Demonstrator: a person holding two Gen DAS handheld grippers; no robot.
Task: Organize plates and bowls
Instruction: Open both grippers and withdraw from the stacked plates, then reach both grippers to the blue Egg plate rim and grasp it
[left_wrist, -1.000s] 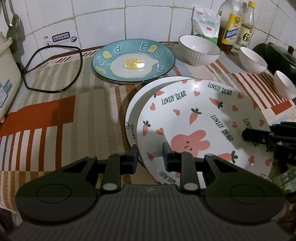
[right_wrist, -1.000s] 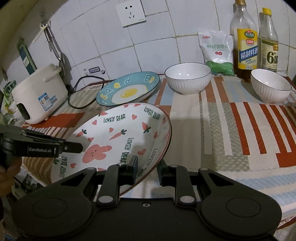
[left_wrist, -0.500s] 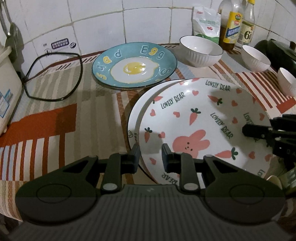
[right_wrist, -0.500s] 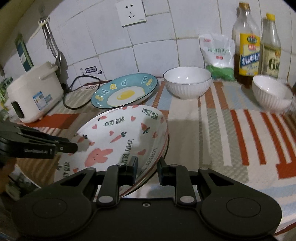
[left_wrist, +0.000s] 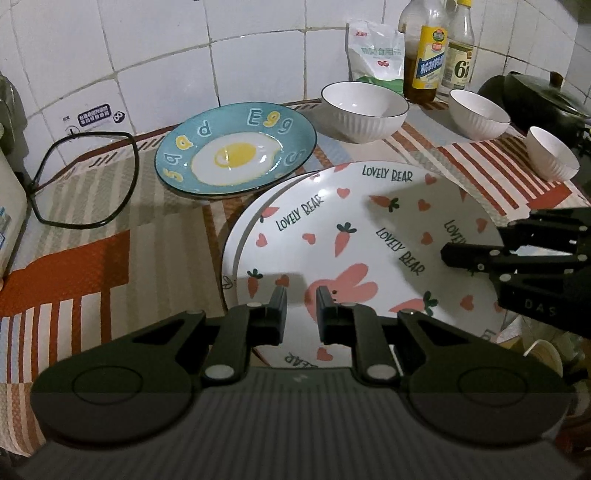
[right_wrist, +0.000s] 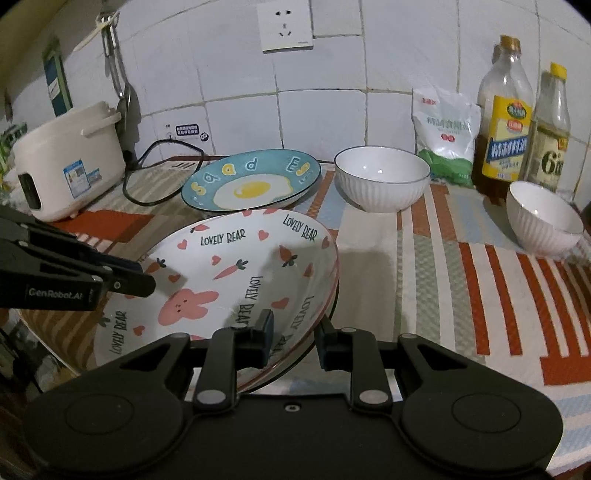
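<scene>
A white rabbit plate (left_wrist: 369, 229) (right_wrist: 229, 266) printed "LOVELY BEAR" lies on a second white plate (left_wrist: 229, 254) near the counter's front edge. My left gripper (left_wrist: 301, 310) (right_wrist: 146, 286) is shut with nothing in it, hovering over the plate's left side. My right gripper (right_wrist: 295, 338) (left_wrist: 448, 254) straddles the right rim, one finger inside and one outside. Its jaws are opening and the pads no longer press on the rim. Behind sits a blue egg plate (left_wrist: 236, 151) (right_wrist: 251, 184). Three white ribbed bowls (left_wrist: 364, 110) (left_wrist: 478, 114) (left_wrist: 550, 153) stand to the right.
A white rice cooker (right_wrist: 66, 162) stands at the back left, its black cord (left_wrist: 85, 181) looped over the striped cloth (right_wrist: 461, 280). Two bottles (right_wrist: 506, 129) and a white bag (right_wrist: 445, 133) line the tiled wall. A dark pot (left_wrist: 535, 99) sits at the far right.
The rabbit plate has come down flat onto the plate below. My left gripper left the rim, closed and now sits over the plate. The right jaws have spread wider.
</scene>
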